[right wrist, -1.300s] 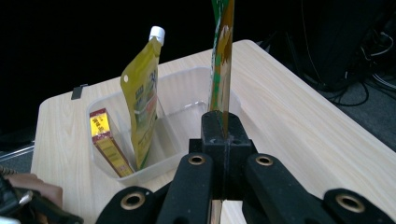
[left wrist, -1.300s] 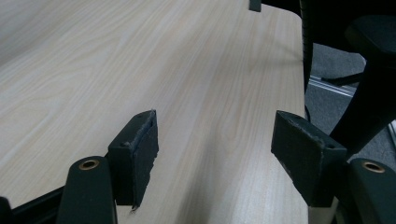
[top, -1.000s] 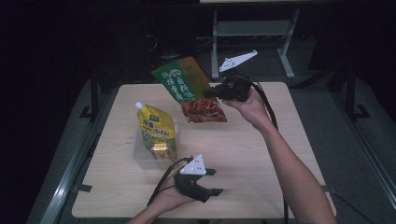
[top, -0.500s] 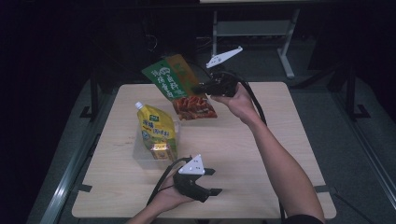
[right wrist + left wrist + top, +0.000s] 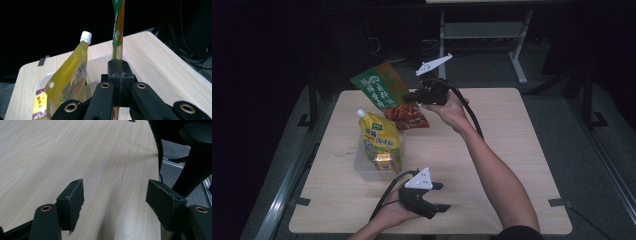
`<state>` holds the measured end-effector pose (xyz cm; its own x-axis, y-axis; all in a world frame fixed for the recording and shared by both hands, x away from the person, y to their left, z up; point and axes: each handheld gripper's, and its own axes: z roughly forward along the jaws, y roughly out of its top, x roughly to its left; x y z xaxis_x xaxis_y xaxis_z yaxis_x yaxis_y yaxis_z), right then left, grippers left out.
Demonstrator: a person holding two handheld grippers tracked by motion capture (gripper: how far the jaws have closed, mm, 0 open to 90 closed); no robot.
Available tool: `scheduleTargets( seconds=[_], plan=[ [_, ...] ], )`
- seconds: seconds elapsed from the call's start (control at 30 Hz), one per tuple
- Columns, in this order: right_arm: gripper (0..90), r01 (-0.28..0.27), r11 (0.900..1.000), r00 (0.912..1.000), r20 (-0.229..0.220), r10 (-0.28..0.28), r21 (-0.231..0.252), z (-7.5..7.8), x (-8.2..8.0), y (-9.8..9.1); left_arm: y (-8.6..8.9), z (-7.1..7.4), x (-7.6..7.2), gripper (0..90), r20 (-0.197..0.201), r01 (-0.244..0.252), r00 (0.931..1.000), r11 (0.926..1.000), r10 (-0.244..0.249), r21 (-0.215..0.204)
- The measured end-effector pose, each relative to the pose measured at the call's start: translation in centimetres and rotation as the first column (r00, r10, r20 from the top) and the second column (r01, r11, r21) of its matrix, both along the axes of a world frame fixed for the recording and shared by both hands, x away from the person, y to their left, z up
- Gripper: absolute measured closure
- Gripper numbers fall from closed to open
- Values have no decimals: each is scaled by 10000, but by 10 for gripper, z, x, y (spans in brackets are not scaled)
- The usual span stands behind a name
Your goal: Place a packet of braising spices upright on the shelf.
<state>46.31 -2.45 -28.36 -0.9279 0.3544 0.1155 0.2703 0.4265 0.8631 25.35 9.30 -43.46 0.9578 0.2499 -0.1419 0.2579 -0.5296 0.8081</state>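
A flat green packet (image 5: 379, 89) hangs in the air over the table's far left part, and my right gripper (image 5: 411, 97) is shut on its edge. In the right gripper view the packet (image 5: 117, 30) rises edge-on from between the closed jaws of that gripper (image 5: 119, 75). Below and to its left a yellow spout pouch (image 5: 381, 140) with a white cap stands in a clear plastic container (image 5: 362, 169). The pouch (image 5: 70, 77) is close on the left in the right gripper view. My left gripper (image 5: 439, 198) rests open near the front edge, with bare tabletop between its jaws (image 5: 115, 197).
A red snack packet (image 5: 408, 116) lies flat on the wooden table (image 5: 512, 150) just under the right gripper. A black cable (image 5: 472, 115) trails along the right forearm. Dark floor and a metal rack (image 5: 482, 30) lie beyond the far edge.
The right gripper has carried the green packet leftward and slightly down, from above the red packet toward the yellow pouch. The left gripper has stayed where it was.
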Motion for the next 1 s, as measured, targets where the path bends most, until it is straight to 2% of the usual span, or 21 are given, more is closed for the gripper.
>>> scheduleTargets(
  seconds=[0.17,0.2,0.27,0.5,0.77,1.0],
  plan=[
    [900,-76,9999,9999,-96,77,89,-4,2,14,1,0,-1,299,0,-38,10000,10000,38,-58],
    [900,-117,9999,9999,3,117,44,-5,4,17,2,0,-1,299,-9,-63,10000,10000,63,-53],
    [900,-139,9998,9999,-37,139,113,-7,5,22,3,0,0,299,76,-20,10000,10000,21,-23],
    [900,-211,9993,9994,-256,219,309,-17,10,40,4,0,-1,298,7,-19,10000,10000,19,-45],
    [900,-126,9993,9979,-625,148,355,-35,15,54,4,-1,-2,298,48,54,10000,10000,-54,4],
    [900,208,9990,9946,-1021,-168,391,-57,20,61,4,-2,-2,297,54,133,9999,9999,-133,60]
  ],
)
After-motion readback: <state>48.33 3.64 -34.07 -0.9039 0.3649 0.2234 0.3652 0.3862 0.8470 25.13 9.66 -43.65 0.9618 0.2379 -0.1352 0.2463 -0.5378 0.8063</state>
